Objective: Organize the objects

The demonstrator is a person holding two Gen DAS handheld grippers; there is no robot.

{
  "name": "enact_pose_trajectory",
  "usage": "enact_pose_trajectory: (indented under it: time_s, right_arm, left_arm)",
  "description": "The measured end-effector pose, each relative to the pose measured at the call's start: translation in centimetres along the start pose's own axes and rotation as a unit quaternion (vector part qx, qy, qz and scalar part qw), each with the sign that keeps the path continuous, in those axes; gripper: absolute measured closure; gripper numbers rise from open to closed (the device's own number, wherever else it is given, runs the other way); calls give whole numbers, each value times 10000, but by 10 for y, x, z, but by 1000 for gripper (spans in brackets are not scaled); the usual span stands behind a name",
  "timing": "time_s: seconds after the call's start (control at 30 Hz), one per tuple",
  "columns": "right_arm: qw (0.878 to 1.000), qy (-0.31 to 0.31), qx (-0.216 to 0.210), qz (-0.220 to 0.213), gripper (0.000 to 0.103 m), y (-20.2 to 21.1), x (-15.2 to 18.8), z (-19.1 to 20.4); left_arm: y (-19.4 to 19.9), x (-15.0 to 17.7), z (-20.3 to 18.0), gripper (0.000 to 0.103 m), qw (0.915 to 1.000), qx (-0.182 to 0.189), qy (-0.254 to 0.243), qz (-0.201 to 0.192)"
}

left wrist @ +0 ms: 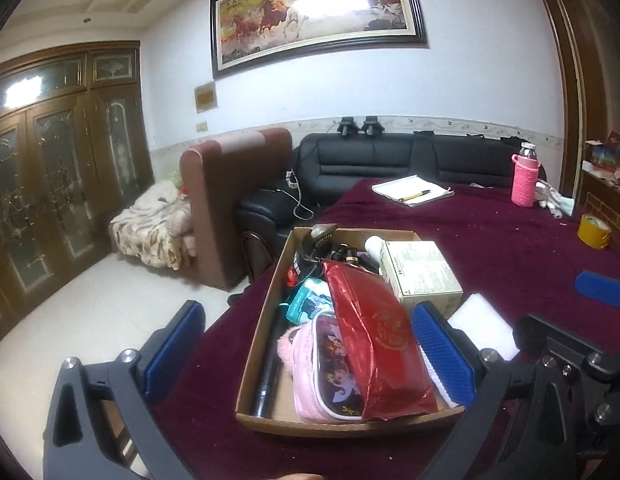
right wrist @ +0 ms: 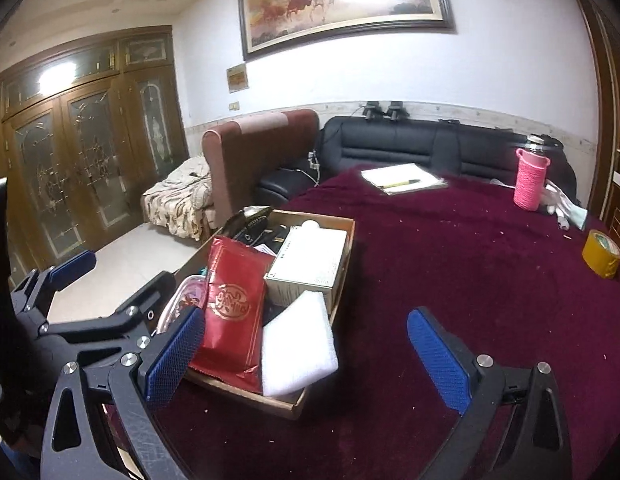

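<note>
While both your left gripper [left wrist: 306,354] and right gripper [right wrist: 306,354] stand apart and empty, the cardboard box [right wrist: 345,264] looks packed; next, reach the yellow tape roll [right wrist: 601,254] at right.

- A framed horse painting [left wrist: 317,12] hangs on the white wall.
- A black leather sofa [left wrist: 373,160] stands below it, beside a brown armchair [left wrist: 234,200].
- A wooden wardrobe [left wrist: 58,168] with glass doors fills the left side.
- A patterned blanket [left wrist: 150,236] is heaped near the armchair.
</note>
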State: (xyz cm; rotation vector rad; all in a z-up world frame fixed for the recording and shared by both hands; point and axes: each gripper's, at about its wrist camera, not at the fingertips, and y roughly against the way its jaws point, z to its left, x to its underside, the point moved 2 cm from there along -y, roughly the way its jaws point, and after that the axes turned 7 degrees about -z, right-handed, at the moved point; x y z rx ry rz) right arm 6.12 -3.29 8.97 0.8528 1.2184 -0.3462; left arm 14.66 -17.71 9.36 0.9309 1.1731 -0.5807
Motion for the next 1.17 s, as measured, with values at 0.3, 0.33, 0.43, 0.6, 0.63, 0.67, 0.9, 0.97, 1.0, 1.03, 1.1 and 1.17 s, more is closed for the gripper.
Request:
enact_pose_trajectory:
  time_s: [0.3,0.33,0.43,0.6,0.63,0.67,0.9,0.97,1.0,1.03,1.1,1.17]
  right_arm:
    - [9999,-106,27,116,0,-16,-4,0]
    - [9999,-80,40,113,0,-17,-4,2]
    - [9999,-37,53,144,0,-19,-2,4]
    - [9997,-74,125,202,0,-21,0,2]
    - [9997,-93,120,210,0,-22,0,2]
    - [9997,-101,127,206,0,-21,0,1]
    - [9996,-106,126,224,0,-21,0,0]
    - [9996,-111,144,225,0,-21,0,0]
    - [9996,-120,144,226,0,-20,0,-1]
    - [9996,-123,143,227,0,-20,0,-1]
    - [9996,-118,148,231,0,-20,0,0]
    - [9996,-117,145,233,0,-20,0,0]
  left_arm:
    - [-3,4,9,0,9998,-159,82,88]
    - [-3,5,12,0,9998,-167,104,94]
    - [-4,5,17,0,9997,-182,139,115]
    - [-5,7,19,0,9997,-150,154,146]
    - [-6,8,18,0,9997,-131,150,157]
    - [-6,8,18,0,9997,-122,147,163]
    - [-9,10,20,0,9995,-21,196,257]
    - [-9,10,22,0,9994,-69,228,269]
    - [-10,11,23,0,9992,-36,265,305]
    - [-11,11,25,0,9989,-12,304,354]
    - [-10,12,26,0,9989,-36,313,352]
    - [-8,12,26,0,9991,-128,267,298]
